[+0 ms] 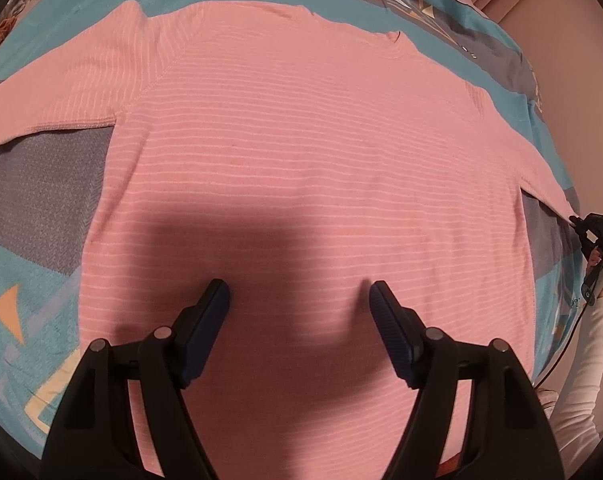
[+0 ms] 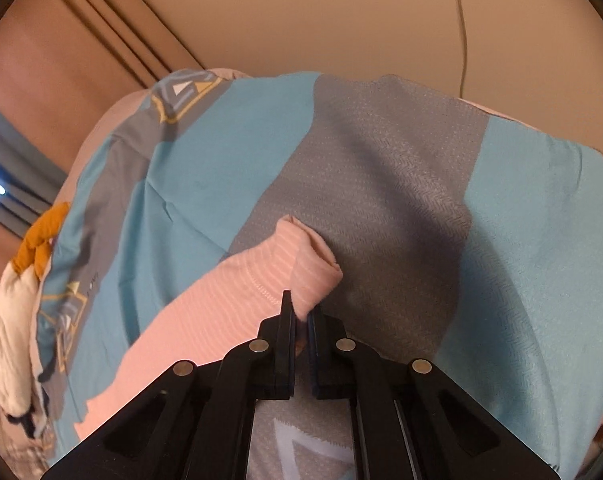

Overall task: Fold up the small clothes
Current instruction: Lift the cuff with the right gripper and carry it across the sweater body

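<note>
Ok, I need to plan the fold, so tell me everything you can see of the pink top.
The pink top is a long-sleeved knit with thin pale horizontal stripes and stitched seams. It lies spread flat, neckline away from the left camera, on a blue and grey bedspread. The open left hand-held gripper hangs over its lower body, apparently not gripping it. One sleeve cuff is pinched in the shut right hand-held gripper.

a bed covered with a teal and grey patterned sheet fills most of both views. behind it stands a plain beige wall, a thin cord hanging down it. warm, dim light.
</note>
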A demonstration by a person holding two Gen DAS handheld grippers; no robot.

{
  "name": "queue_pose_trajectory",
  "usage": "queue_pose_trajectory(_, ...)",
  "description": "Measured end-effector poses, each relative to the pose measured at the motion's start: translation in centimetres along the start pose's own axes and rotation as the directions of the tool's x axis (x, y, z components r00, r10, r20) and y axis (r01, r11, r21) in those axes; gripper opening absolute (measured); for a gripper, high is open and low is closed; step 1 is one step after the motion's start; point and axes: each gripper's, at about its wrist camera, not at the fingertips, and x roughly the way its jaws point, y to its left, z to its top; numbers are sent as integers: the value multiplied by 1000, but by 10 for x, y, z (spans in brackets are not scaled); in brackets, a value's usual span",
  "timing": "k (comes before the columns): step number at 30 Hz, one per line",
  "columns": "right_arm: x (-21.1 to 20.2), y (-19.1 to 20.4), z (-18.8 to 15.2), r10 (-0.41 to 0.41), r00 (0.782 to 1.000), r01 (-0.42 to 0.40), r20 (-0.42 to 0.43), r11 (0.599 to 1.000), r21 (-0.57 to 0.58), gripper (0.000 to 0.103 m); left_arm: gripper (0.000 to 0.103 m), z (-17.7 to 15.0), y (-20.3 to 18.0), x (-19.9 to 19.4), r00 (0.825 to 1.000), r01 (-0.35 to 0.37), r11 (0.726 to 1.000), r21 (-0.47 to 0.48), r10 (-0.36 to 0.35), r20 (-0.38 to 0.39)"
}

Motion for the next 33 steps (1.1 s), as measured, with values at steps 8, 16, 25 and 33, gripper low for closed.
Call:
queue_pose_trajectory(8, -61, 59, -1, 10, 987, 19, 161, 983, -180, 5, 73, 12, -4, -18, 998, 23, 1000, -12, -22, 54)
queue_pose_trajectory(16, -115, 140, -15, 109, 959, -5, 262, 930, -368, 5, 74, 15, 1, -48, 988, 46, 999, -22, -42, 148)
queue_pose_trajectory(25, -139, 209, -54, 255, 940, -102, 227, 845, -526, 5, 74, 23, 9, -74, 971, 72, 996, -46, -59, 233)
queue_pose_trajectory(33, -149, 254, -101, 339, 929, -176, 149, 759, -627, 5, 74, 21, 20, -90, 960, 84, 994, -70, -61, 273)
